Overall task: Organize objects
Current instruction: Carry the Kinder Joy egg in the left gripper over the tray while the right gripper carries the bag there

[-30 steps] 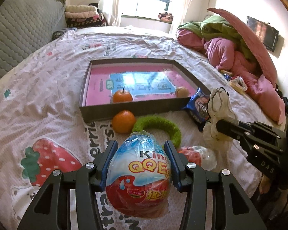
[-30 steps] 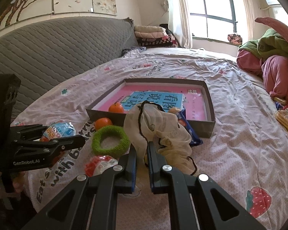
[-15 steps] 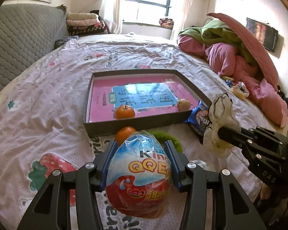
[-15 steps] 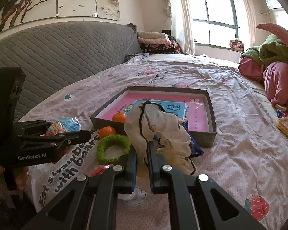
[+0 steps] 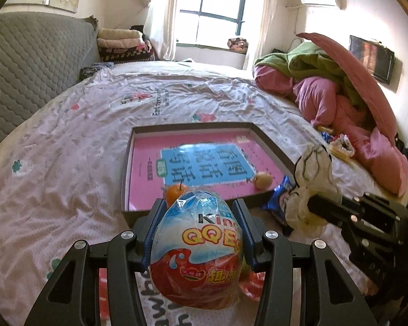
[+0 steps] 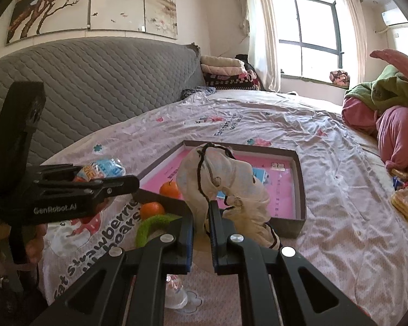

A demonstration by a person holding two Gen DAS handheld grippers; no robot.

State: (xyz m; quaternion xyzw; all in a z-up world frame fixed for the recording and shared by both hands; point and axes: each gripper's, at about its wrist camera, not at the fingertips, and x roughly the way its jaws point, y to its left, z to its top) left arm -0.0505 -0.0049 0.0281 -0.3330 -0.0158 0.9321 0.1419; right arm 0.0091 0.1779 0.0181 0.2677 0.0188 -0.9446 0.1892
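The egg (image 5: 197, 247), blue over red in clear wrap, is clamped in the left gripper (image 5: 197, 217) above the bed's (image 5: 68, 163) near edge, just short of the tray (image 5: 126, 168). The right gripper (image 6: 201, 217) pinches a cream pouch (image 6: 231, 179) beside the tray's near corner. Both tilt downward.
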